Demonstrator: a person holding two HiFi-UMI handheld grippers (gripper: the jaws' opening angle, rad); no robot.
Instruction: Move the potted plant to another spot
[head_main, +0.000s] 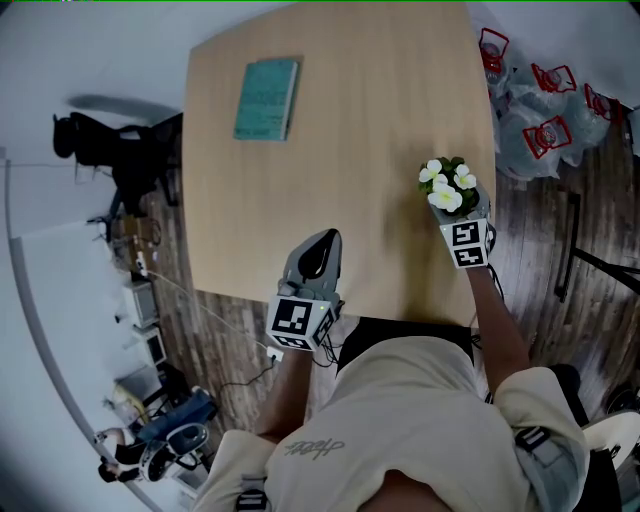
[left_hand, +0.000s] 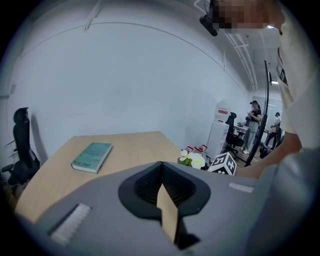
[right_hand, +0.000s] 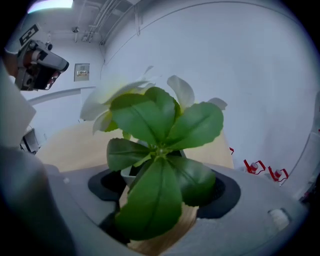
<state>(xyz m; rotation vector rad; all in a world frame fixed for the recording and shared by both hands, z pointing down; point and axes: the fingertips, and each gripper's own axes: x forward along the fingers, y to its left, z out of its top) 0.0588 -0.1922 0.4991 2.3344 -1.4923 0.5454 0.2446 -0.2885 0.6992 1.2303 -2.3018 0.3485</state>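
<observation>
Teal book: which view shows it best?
Head view: the teal book shows whole from above, flat on the table. Left gripper view catches it smaller, at a low slant. Right gripper view misses it; the potted plant fills that picture.

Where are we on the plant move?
Done: the right tool is around the potted plant, at the right edge of the table. In hand: the grasp, though leaves hide pad contact. Remaining: lift, carry, set down elsewhere. The left tool is shut and empty.
</observation>
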